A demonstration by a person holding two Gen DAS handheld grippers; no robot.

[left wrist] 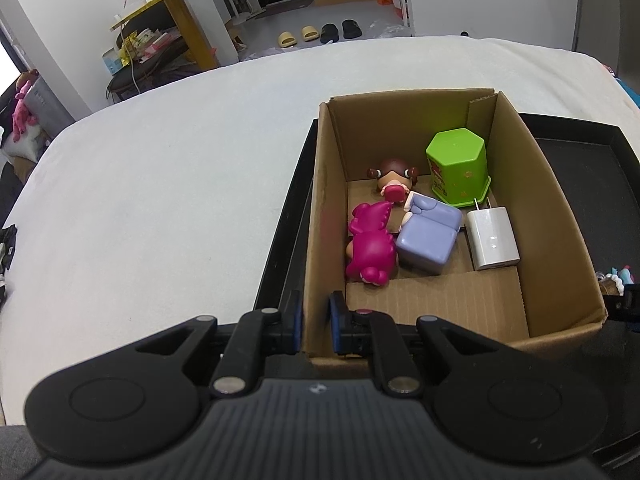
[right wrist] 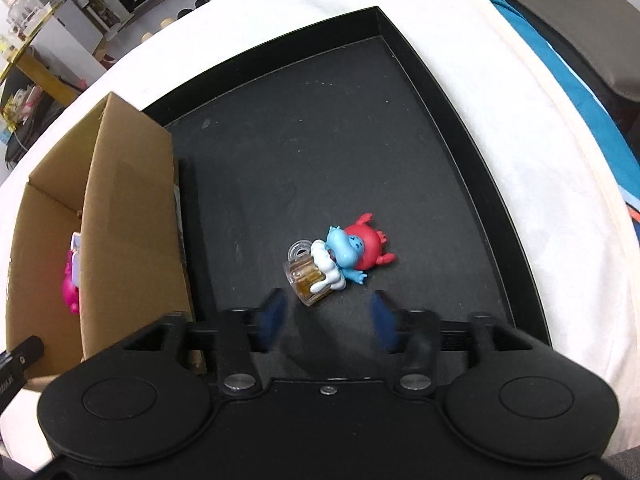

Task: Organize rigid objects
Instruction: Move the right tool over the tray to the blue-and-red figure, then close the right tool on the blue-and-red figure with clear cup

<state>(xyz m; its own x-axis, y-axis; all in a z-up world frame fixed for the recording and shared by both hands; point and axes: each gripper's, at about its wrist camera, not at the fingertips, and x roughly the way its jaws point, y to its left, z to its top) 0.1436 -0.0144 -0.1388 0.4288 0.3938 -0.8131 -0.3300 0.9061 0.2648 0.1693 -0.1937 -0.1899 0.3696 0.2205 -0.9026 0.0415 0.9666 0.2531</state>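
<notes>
Left wrist view, starting nearest: the left gripper [left wrist: 316, 322] has its blue pads closed on the near wall of the cardboard box [left wrist: 560, 216], one pad outside, one inside, holding it steady. Beyond them, on the box floor, lie a magenta dinosaur toy [left wrist: 370, 242], a lilac block figure [left wrist: 430, 236] and a white USB charger [left wrist: 493, 238]; further back are a doll head with brown hair [left wrist: 394, 180] and a green hexagonal container [left wrist: 458, 170]. Five items are packed, so the job looks mostly done.

Only the right wrist view shows what remains. There the right gripper [right wrist: 328, 318] hangs with its fingers spread wide and empty, just short of a blue-and-red figurine hugging a beer mug [right wrist: 340, 262], which lies on its side on the black tray [right wrist: 460, 92], well apart from the box. It appears to be the last loose piece. That view sees little of the box contents beyond a pink sliver.
</notes>
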